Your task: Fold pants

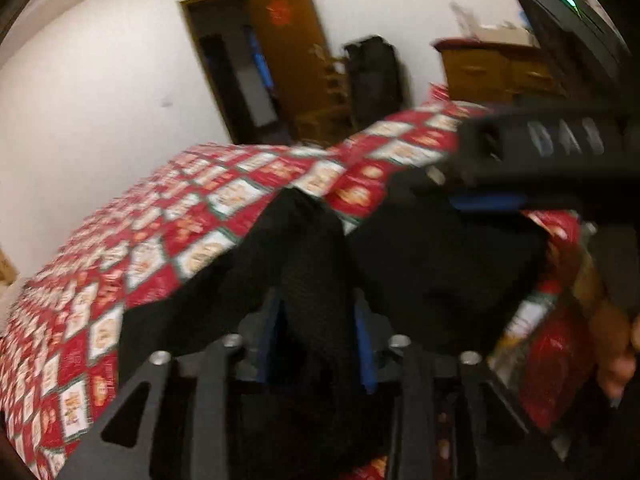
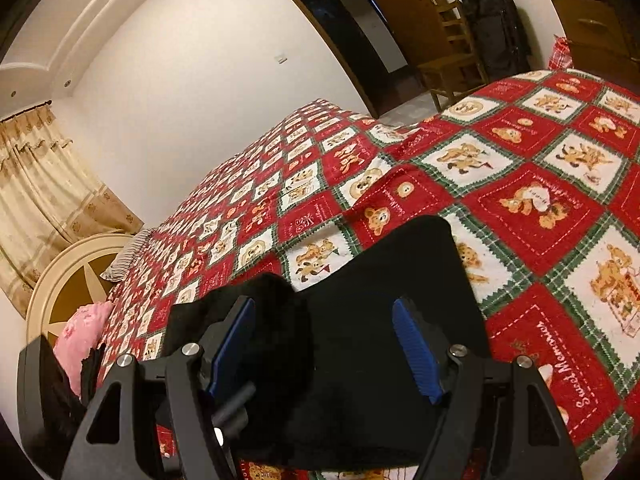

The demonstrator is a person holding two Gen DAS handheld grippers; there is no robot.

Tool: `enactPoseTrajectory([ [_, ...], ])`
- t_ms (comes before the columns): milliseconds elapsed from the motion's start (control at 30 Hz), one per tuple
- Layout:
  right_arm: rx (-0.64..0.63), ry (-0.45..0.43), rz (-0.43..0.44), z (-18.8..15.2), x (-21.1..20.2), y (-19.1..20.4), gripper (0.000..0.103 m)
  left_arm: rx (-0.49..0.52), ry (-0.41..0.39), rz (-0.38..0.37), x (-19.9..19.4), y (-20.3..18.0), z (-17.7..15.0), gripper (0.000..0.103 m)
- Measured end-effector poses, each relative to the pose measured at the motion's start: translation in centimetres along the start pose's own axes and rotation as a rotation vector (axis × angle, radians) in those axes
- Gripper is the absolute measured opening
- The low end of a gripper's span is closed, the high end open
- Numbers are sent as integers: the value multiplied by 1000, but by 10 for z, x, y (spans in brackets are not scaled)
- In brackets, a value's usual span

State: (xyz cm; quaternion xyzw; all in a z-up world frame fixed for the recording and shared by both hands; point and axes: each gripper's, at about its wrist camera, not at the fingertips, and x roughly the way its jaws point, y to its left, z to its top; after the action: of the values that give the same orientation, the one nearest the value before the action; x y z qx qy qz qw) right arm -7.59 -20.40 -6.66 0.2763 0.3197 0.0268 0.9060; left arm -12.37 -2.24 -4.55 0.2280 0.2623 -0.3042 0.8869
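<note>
Black knitted fabric of the pants (image 1: pixel 312 280) fills the lower middle of the left wrist view, lying on a bed covered by a red, white and green patchwork quilt (image 1: pixel 132 248) printed with bears. The left tongs (image 1: pixel 318 344) point down at this cloth, and a raised fold of it stands between their blue pads (image 1: pixel 366 344); the picture is blurred, so whether the pads press on the fold cannot be told. The right tongs' black body (image 1: pixel 540 152) crosses the upper right of this view, over the far part of the pants. Behind the bed stand a white wall, an open brown wooden door (image 1: pixel 284 40), a wooden chair (image 1: pixel 332 92), a black bag (image 1: pixel 376 76) and a brown wooden dresser (image 1: pixel 492 72).

Seen from the right wrist, the pants (image 2: pixel 384 304) lie flat as a smooth black panel on the quilt (image 2: pixel 520 200), with a bunched, fuzzy lump of the same cloth at the left. The right tongs (image 2: pixel 324 348) hang over them with jaws spread wide; the blue pads (image 2: pixel 416 352) stand apart, the right one clear over the flat panel, the left one right beside the lump. A pink pillow (image 2: pixel 82 332), a cream round headboard (image 2: pixel 68 272) and a beige patterned curtain (image 2: pixel 44 196) show at the left.
</note>
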Motion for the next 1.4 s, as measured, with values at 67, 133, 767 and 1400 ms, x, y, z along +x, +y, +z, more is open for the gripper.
enactPoseTrajectory([
  [67, 9, 14, 9, -1, 2, -2, 72, 30, -4, -40, -6, -1, -2, 63],
  [133, 16, 19, 20, 0, 3, -3, 72, 69, -37, -32, -18, -4, -3, 87],
  [767, -116, 257, 66, -33, 48, 46, 72, -632, 204, 155, -12, 172, -41, 101],
  [1400, -436, 115, 89, -6, -2, 81, 17, -724, 207, 232, -19, 195, -54, 101],
])
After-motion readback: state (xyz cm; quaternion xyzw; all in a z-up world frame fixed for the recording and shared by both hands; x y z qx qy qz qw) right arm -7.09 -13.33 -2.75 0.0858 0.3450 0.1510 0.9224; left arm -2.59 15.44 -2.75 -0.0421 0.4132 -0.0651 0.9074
